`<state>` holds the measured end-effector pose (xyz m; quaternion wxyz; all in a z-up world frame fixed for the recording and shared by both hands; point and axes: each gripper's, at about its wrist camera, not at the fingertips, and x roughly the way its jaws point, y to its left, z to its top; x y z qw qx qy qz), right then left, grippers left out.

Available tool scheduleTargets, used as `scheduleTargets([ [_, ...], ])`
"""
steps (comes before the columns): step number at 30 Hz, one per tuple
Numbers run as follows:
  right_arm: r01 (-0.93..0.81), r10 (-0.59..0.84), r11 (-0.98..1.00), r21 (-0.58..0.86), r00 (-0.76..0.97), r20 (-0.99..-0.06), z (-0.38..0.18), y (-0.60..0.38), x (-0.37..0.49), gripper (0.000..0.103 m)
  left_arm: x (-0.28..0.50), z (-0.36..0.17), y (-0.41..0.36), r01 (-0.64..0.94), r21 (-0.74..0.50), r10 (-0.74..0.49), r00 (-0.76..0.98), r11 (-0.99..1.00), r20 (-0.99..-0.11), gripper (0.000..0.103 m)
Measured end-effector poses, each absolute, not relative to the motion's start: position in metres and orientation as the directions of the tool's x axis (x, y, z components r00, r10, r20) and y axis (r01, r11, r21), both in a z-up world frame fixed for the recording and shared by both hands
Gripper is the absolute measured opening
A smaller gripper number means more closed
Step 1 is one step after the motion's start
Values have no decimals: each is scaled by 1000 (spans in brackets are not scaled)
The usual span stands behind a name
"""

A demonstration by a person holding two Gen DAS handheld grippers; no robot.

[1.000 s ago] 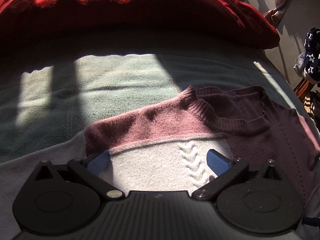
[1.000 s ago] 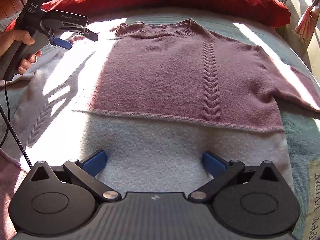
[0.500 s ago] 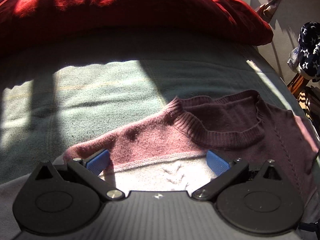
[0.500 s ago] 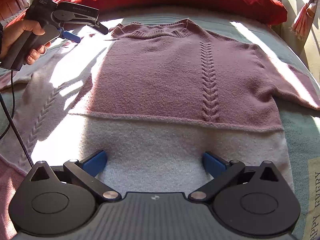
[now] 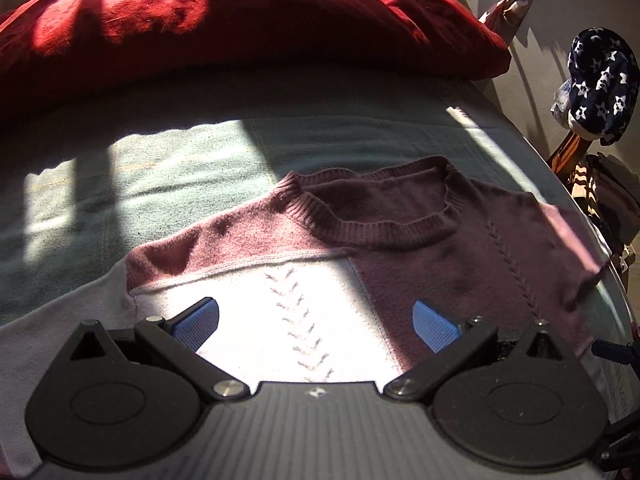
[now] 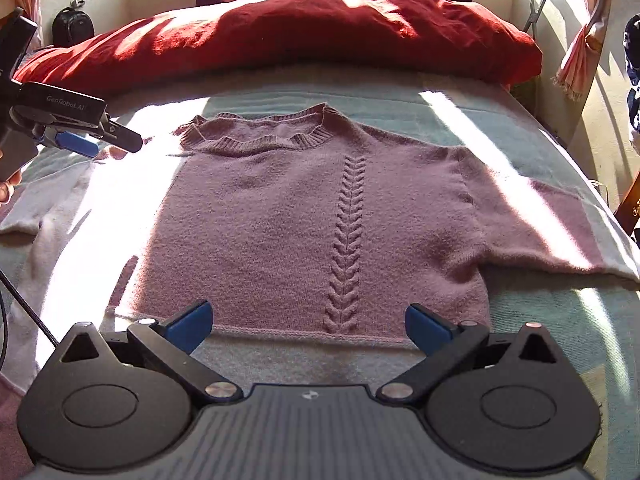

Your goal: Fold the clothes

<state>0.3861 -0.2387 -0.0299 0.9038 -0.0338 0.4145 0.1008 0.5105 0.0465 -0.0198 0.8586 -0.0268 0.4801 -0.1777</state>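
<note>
A bed covered by a pale green woven blanket point(image 6: 460, 120) fills both views, with a long dark red pillow point(image 6: 304, 36) lying across its head at 12 o'clock. On the blanket lies a mauve knitted sweater with a pale grey lower band and a cable-stitch rib down the front point(image 6: 304, 216), spread flat, its ribbed neckline point(image 6: 256, 138) towards the pillow. One sleeve stretches out flat to 3 o'clock; the other side is folded in over the body, showing the pale band in the left wrist view. The right gripper point(image 6: 308, 322) hovers over the hem at 6 o'clock, blue-padded jaws spread wide, holding nothing. The left gripper point(image 5: 316, 320), also seen at 9 o'clock from the right wrist, has its jaws wide apart above the folded-in panel, empty. A fingertip of the hand point(image 6: 6, 190) holding it shows at the frame edge.
</note>
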Motion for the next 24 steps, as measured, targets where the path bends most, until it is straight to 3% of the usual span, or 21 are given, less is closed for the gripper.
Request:
scheduleTargets([
  [7, -145, 75, 989, -43, 718, -692, -25, -280, 455, 103, 485, -18, 41, 242, -219, -312, 468, 945, -827, 102],
  [13, -122, 103, 992, 39, 574, -812, -66, -298, 500, 103, 478, -27, 39, 148, -245, -286, 445, 958, -848, 102],
  [17, -99, 106, 993, 62, 540, -835, -73, -311, 491, 103, 478, -44, 35, 98, -223, -244, 414, 970, -877, 102],
  [20, -99, 114, 993, 71, 555, -824, -63, -319, 490, 103, 480, -60, 36, 40, -153, -156, 392, 987, -907, 102],
  [24, -183, 201, 977, 110, 610, -766, -42, -311, 510, 103, 481, -59, 41, -24, -188, -162, 410, 982, -898, 102],
])
